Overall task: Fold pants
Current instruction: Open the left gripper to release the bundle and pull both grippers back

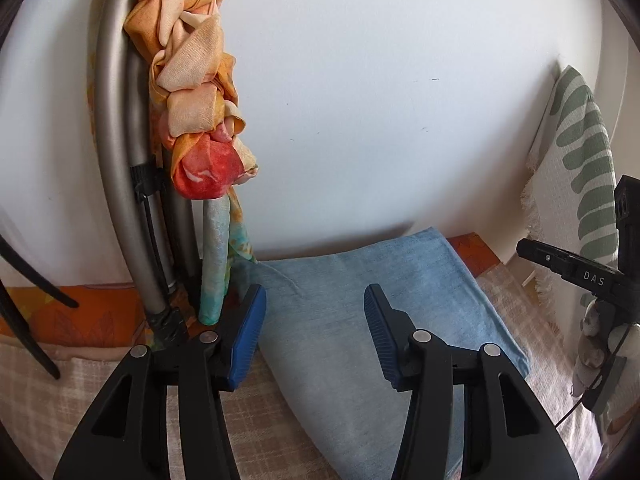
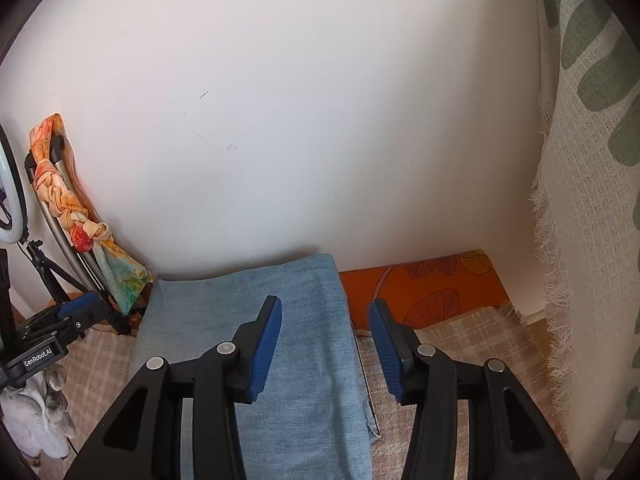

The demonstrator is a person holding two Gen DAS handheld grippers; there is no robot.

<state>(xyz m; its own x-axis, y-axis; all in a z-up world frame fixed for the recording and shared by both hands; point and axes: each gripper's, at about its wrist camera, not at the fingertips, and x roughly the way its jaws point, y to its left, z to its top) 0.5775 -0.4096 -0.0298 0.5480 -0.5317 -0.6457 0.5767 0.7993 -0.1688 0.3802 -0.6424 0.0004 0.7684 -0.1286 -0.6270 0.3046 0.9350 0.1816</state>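
Parted fingers [image 1: 250, 330] over folded pants [image 1: 360, 300]; knotted scarf [image 1: 196, 92] crowds left.

Supporting surface: a flat area covered by a beige plaid woven cloth [image 2: 452, 332] with a frayed edge toward 1 o'clock in the right wrist view. Lying directly on it: folded light-blue denim pants [image 2: 280, 320], running from 6 o'clock up to the white wall at 12 o'clock. An orange leaf-patterned fabric [image 2: 424, 284] lies against the wall at 1 o'clock, just beside the pants. In the left wrist view the same orange fabric [image 1: 88, 312] shows at 9 o'clock.
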